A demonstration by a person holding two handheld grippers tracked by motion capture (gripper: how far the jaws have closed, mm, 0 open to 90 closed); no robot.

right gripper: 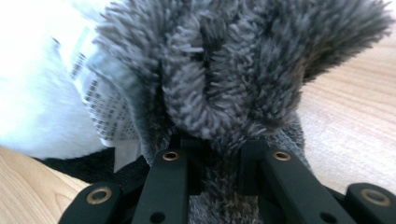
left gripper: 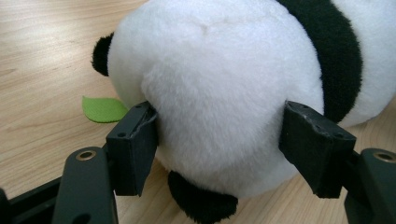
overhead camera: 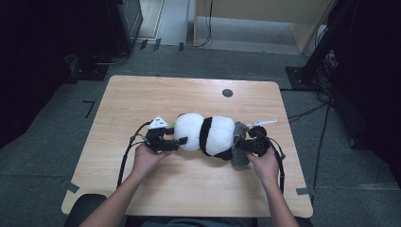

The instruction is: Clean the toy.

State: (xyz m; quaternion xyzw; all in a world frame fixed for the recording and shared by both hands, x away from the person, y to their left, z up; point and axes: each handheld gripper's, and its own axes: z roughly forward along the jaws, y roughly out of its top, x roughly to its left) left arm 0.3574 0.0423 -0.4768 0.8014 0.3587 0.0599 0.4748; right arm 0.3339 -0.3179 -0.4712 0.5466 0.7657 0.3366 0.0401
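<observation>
Centre frame: left gripper (overhead camera: 177,142) jaws clamp the black-and-white plush panda's (overhead camera: 208,135) head; right gripper (overhead camera: 242,144) pinches grey fuzzy cloth (overhead camera: 240,151). Green felt leaf (left gripper: 103,108) beside. Light wooden table (overhead camera: 142,99), grey carpet (overhead camera: 42,142).

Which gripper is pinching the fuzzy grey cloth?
The right gripper: its jaws are shut on the grey cloth. The left gripper holds the panda by its white head instead.
</observation>
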